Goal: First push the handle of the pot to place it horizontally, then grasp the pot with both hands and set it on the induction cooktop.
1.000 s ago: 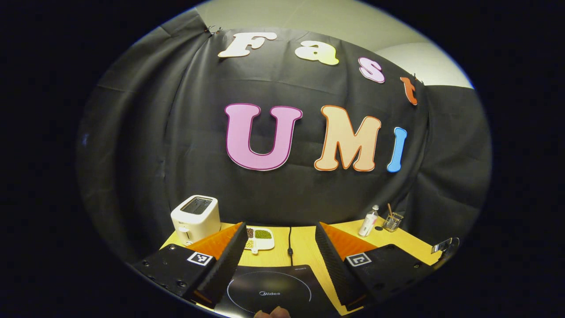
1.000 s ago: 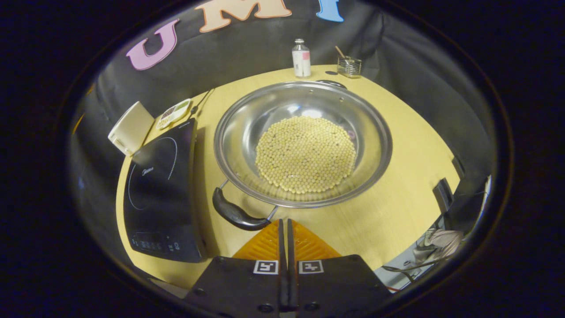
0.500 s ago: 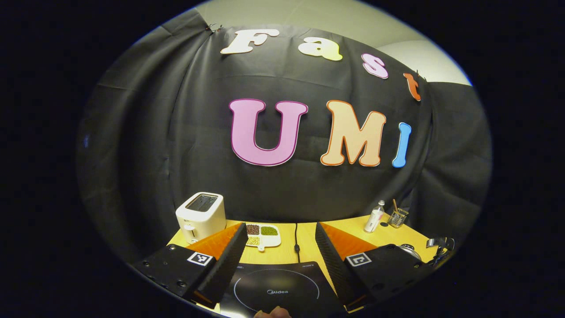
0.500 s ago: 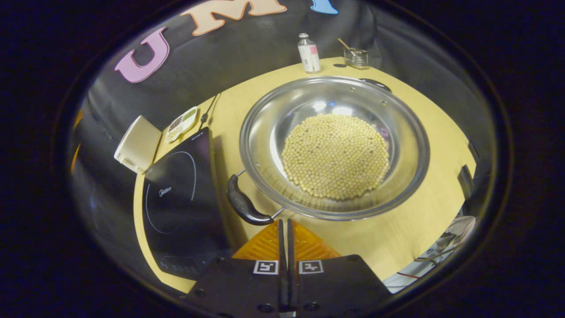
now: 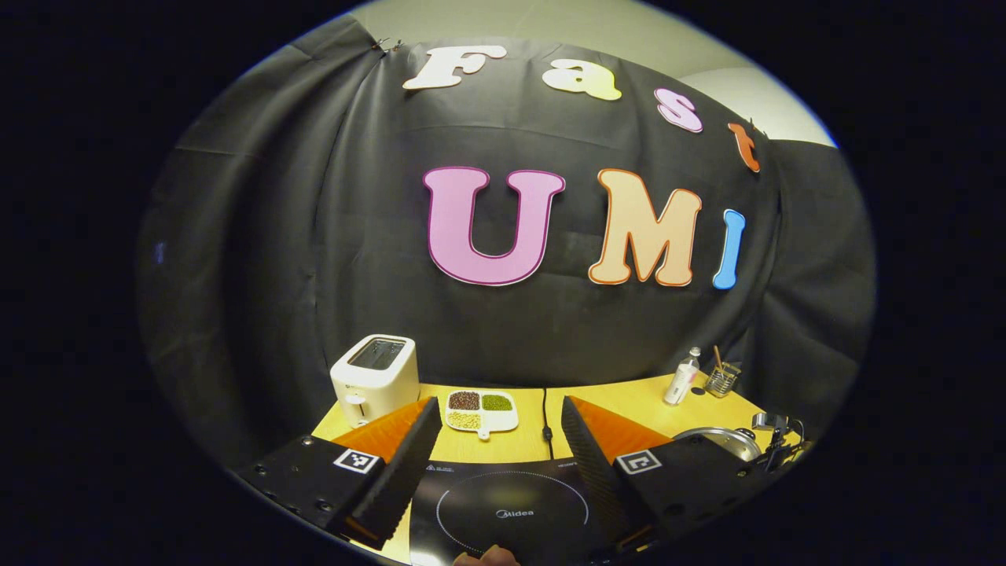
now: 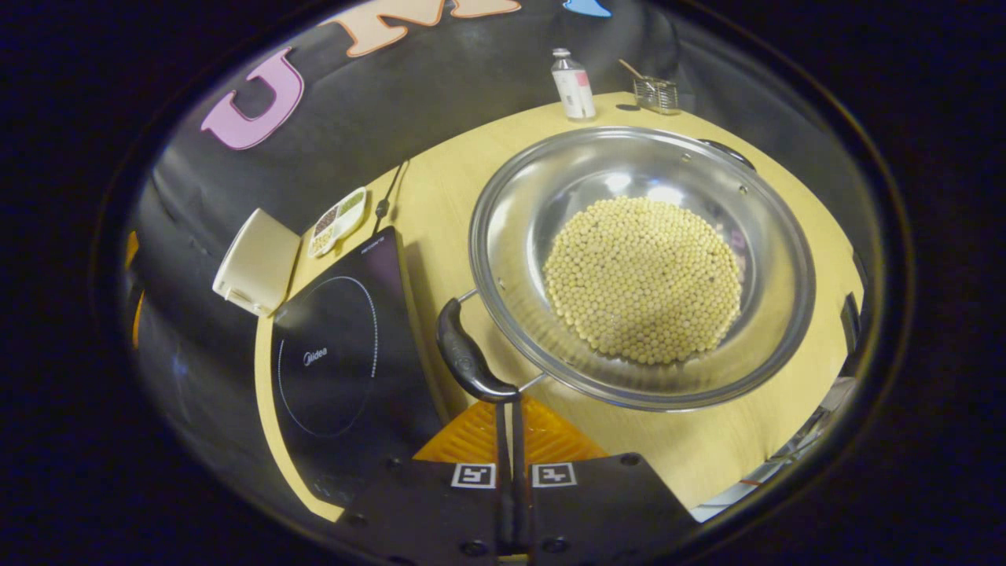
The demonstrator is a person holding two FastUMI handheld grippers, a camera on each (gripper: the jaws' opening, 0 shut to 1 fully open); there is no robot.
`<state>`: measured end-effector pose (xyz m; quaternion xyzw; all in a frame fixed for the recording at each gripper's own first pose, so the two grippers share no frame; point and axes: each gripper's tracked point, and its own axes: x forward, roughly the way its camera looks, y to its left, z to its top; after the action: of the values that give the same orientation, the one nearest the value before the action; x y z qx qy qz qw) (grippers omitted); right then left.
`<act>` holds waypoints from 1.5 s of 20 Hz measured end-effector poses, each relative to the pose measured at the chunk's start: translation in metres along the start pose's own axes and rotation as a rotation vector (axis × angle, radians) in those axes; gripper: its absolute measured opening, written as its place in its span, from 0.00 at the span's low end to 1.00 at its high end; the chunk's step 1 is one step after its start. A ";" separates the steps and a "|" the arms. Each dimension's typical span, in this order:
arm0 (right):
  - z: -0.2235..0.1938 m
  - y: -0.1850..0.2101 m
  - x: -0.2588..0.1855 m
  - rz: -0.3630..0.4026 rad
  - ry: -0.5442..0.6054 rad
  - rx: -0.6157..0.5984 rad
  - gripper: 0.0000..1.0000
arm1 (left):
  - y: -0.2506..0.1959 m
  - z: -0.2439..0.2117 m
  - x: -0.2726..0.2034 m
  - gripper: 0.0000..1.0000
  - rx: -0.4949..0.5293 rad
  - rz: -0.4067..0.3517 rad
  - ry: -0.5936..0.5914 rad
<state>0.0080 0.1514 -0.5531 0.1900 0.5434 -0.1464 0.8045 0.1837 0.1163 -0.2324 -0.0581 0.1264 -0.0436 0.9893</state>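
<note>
Right gripper [image 6: 509, 402] (fingers pressed together) meets the pot [image 6: 640, 263] handle [image 6: 470, 363] — left gripper [image 5: 497, 442] spread.

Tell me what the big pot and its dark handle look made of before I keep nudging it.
The wide silver pot looks like polished metal, probably stainless steel: its inner wall mirrors the lights. Its curved black handle looks like glossy moulded plastic, fixed on thin wire brackets, though the material is not certain. The right hand-held gripper is shut, with its tips at the handle.

We note the pot [image 6: 640, 263] on the table [image 6: 440, 181], just right of the induction cooktop [image 6: 342, 369]. Toaster [image 6: 258, 263] and divided dish [image 6: 336, 222] lie behind the cooktop.
</note>
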 end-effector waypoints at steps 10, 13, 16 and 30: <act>0.012 0.013 -0.029 0.117 -0.026 0.009 0.00 | -0.021 -0.014 -0.007 0.94 -0.009 -0.027 0.076; 0.031 0.006 -0.040 0.158 -0.067 -0.005 0.00 | -0.042 -0.031 -0.010 0.94 -0.021 -0.055 0.142; 0.061 -0.021 -0.047 0.167 -0.125 -0.039 0.03 | -0.074 -0.051 -0.013 0.94 -0.043 -0.096 0.215; 0.216 -0.186 -0.037 0.101 -0.300 -0.370 0.38 | -0.208 -0.175 -0.010 0.95 -0.134 -0.051 0.581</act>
<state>0.0893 -0.1126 -0.4730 0.0423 0.4254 -0.0305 0.9035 0.1147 -0.1065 -0.3716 -0.1114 0.4051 -0.0749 0.9044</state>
